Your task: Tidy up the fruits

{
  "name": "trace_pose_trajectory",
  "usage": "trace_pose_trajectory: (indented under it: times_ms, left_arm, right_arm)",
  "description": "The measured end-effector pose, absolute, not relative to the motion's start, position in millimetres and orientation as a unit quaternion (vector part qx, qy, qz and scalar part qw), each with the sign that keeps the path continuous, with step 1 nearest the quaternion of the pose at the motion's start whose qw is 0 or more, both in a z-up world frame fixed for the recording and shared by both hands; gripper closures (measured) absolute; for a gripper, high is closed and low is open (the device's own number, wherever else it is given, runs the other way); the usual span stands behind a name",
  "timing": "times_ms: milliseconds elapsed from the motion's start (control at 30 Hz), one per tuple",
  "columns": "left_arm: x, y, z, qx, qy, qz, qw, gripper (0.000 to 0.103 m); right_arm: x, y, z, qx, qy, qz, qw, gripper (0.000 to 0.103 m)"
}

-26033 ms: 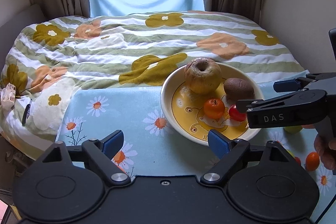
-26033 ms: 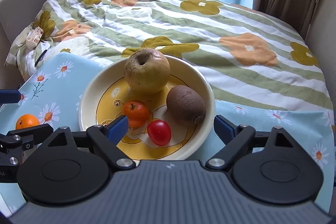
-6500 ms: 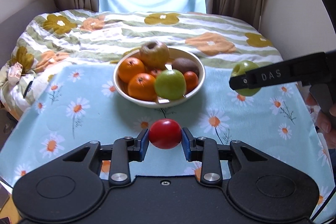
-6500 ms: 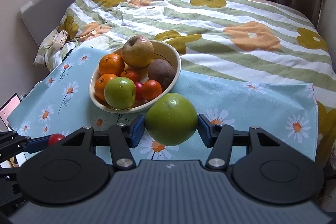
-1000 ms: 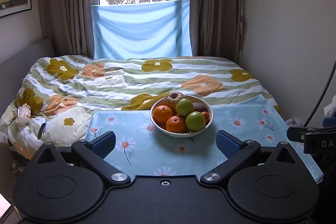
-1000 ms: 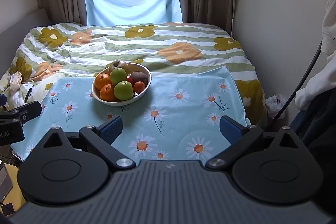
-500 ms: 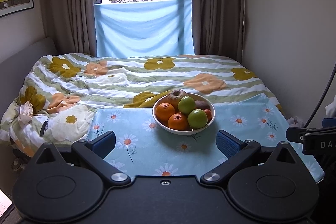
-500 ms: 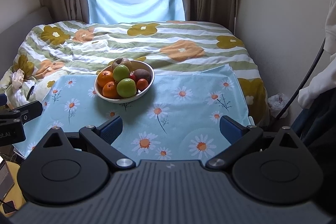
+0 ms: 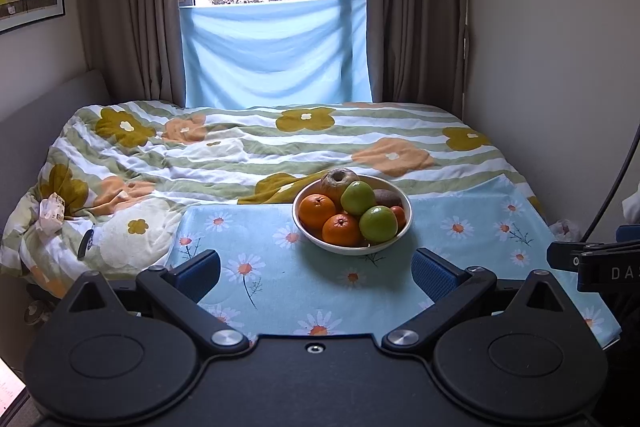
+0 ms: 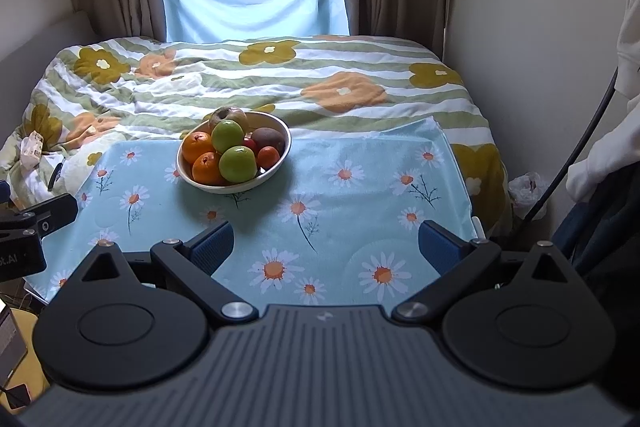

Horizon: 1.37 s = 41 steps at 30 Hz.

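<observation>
A cream bowl [image 9: 394,239] [image 10: 276,169] stands on the daisy-print cloth [image 9: 280,267] [image 10: 340,211], heaped with fruit: two oranges [image 9: 317,211], two green apples [image 9: 378,223] [image 10: 237,163], a brownish apple [image 9: 338,181], a kiwi [image 10: 268,138] and small red fruits. My left gripper [image 9: 316,273] is open and empty, held well back from the bowl. My right gripper [image 10: 326,243] is open and empty too, near the cloth's front edge. Each gripper's side shows at the edge of the other's view.
The cloth lies on a bed with a striped flower duvet [image 9: 240,147]. Curtains and a window with a blue sheet [image 9: 272,55] are behind. A wall runs along the right, a white sleeve [image 10: 608,147] and a black cable [image 10: 580,147] at the right edge.
Both grippers have drawn slightly nearer the bowl over the last second and stay open. Since 6.5 s ago the red fruit and green apple left the grippers and lie in the bowl.
</observation>
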<state>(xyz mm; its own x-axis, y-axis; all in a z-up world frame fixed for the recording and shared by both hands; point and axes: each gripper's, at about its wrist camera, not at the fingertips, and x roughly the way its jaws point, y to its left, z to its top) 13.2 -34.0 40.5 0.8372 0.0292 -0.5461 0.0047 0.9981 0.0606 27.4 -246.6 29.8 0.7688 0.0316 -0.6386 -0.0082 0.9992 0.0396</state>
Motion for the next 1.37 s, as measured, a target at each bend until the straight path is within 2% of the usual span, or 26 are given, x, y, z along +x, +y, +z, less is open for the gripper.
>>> trace_pose_trajectory:
  times_ms: [867,1367]
  left_arm:
    - [21.1,-31.2,38.5,0.022,0.299,0.001,0.954,0.0]
    - [20.5,-34.3,40.3,0.031,0.282,0.008,0.959,0.0]
  right_arm:
    - [30.2,-247.2,25.5,0.019,0.346,0.004,0.938,0.0]
    - [32.2,-245.9,23.4,0.018,0.348,0.006,0.937,0.0]
